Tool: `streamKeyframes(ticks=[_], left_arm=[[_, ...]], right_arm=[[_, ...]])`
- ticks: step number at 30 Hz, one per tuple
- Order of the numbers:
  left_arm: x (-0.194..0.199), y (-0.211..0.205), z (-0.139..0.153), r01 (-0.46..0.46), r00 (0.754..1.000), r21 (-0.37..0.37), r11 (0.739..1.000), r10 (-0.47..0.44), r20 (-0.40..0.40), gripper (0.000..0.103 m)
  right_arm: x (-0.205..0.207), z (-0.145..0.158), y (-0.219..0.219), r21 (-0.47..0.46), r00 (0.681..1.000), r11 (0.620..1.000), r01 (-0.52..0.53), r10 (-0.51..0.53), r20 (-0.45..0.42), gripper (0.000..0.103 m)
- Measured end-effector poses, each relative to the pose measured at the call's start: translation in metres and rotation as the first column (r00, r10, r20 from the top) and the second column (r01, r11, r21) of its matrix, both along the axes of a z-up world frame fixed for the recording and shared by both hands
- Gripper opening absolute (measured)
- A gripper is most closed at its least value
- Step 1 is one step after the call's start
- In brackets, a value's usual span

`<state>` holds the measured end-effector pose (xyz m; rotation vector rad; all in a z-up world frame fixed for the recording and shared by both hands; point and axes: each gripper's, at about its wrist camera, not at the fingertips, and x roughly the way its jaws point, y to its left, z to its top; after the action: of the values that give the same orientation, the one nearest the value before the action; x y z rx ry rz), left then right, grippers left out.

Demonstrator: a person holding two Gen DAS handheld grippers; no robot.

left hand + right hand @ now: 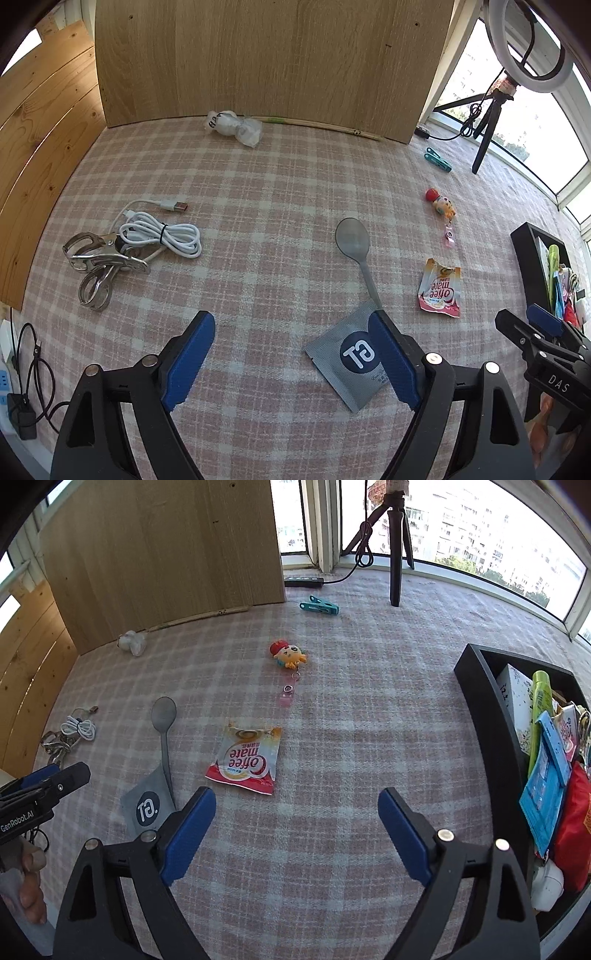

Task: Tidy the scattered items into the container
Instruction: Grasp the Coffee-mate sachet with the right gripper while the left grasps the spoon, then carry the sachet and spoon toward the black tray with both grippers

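My left gripper (pixel 291 325) is open and empty over the checked cloth; its right finger overlaps a grey sachet (pixel 347 356) and the handle end of a grey spoon (pixel 352 240). My right gripper (pixel 297 805) is open and empty, just in front of a Coffee mate packet (pixel 245 758). The black container (pixel 491 716) stands at the right, holding several packets. Scattered: toy keychain (pixel 288 653), teal clip (pixel 319 605), white cable (pixel 162 232), metal clips (pixel 98 262), wrapped white item (pixel 232 125).
A wooden board (pixel 273 55) stands at the back, with a thin stick (pixel 325 127) along its foot. A tripod (pixel 395 535) with a ring light and a cable stands by the window. Plugs and cords (pixel 26 387) lie at the far left edge.
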<state>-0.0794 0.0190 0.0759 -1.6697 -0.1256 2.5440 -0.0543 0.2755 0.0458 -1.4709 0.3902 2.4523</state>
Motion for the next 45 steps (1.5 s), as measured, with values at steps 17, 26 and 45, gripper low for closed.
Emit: streamKeyframes(ticks=[17,26,45], left_arm=[[-0.063,0.041,-0.05,-0.033,0.984,0.051,0.998,0.023,0.177,0.056],[-0.073,0.048,-0.06,-0.057,0.978,0.067,0.996,0.042,0.204,0.05],[-0.082,0.146,-0.071,0.005,0.992,-0.049,0.999,0.001,0.125,0.004]], right_arm=[[-0.069,-0.039,0.001,-0.087,0.984,0.996,-0.017,0.032,0.174,0.07],[-0.08,-0.059,-0.003,-0.143,0.978,0.99,0.004,0.026,0.205,0.07],[-0.087,-0.068,-0.027,0.005,0.982,1.0,-0.027,0.026,0.189,0.041]])
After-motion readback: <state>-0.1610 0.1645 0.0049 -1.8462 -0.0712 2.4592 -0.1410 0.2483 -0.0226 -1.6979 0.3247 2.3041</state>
